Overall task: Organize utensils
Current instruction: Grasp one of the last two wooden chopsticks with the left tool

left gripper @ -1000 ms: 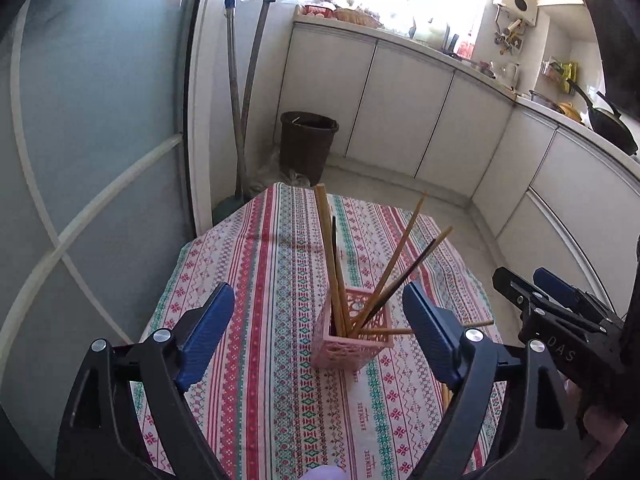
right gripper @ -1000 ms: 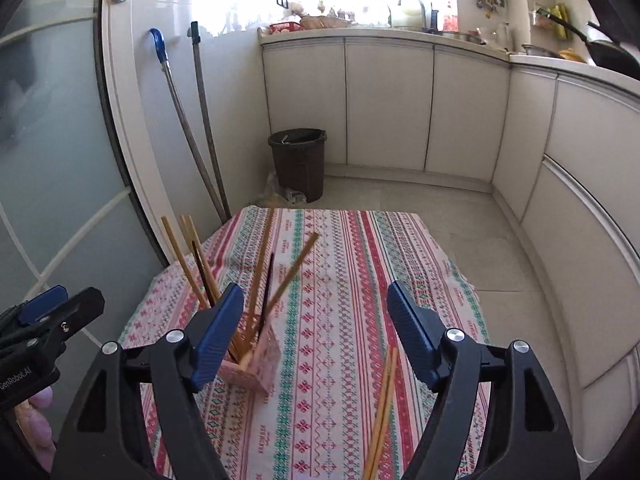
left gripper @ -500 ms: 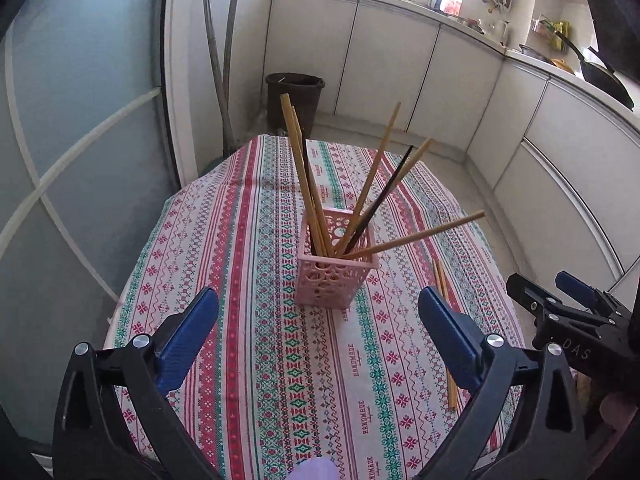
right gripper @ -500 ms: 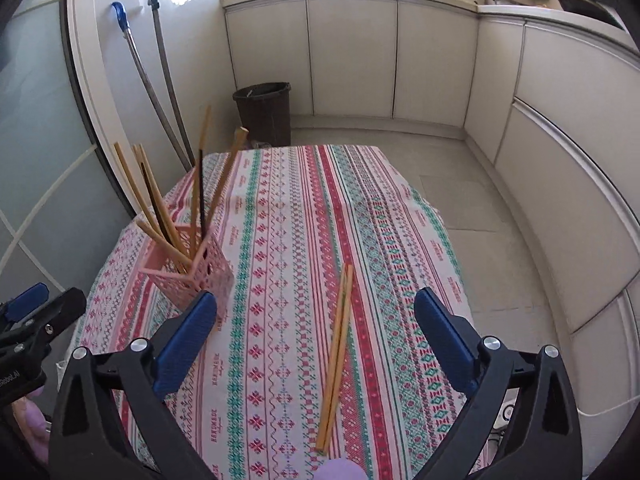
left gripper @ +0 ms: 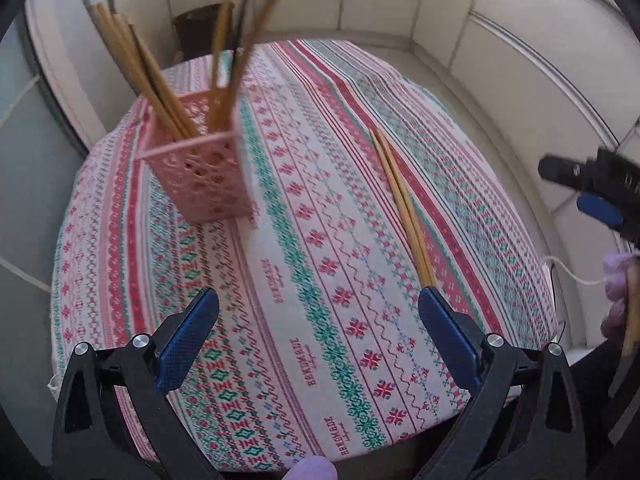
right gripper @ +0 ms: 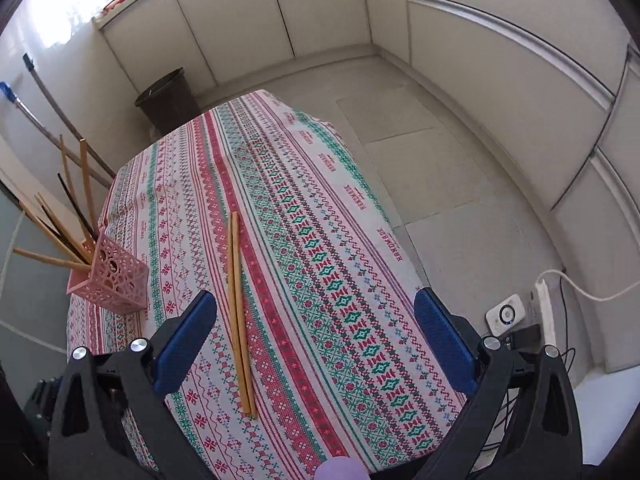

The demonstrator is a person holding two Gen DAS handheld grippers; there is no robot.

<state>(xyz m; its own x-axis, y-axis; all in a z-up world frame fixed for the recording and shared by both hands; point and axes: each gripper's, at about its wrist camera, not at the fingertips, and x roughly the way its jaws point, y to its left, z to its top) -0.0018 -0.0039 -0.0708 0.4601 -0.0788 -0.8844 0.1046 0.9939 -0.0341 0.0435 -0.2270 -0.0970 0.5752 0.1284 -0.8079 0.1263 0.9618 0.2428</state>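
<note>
A pink perforated holder [left gripper: 204,178] [right gripper: 114,280] stands on the patterned tablecloth [left gripper: 320,240] with several wooden chopsticks [left gripper: 160,88] and a dark one leaning out of it. A loose pair of wooden chopsticks [left gripper: 404,208] [right gripper: 238,312] lies flat on the cloth, right of the holder. My left gripper [left gripper: 320,336] hovers open over the near part of the table, nothing between its fingers. My right gripper [right gripper: 316,336] is open too, above the near end of the loose pair, which lies just inside its left finger [right gripper: 184,340]. In the left wrist view the right gripper [left gripper: 592,188] shows at the far right.
A dark waste bin [right gripper: 168,96] stands on the floor past the table's far end, with mop handles [right gripper: 52,120] leaning at the wall. White cabinets [right gripper: 500,80] curve around the room. A power strip and a small white device [right gripper: 506,314] lie on the floor at the right.
Both grippers have dropped toward the table and tilted downward, with their jaws spreading wider. The holder and the loose pair of chopsticks now look closer and larger; neither has moved on the cloth.
</note>
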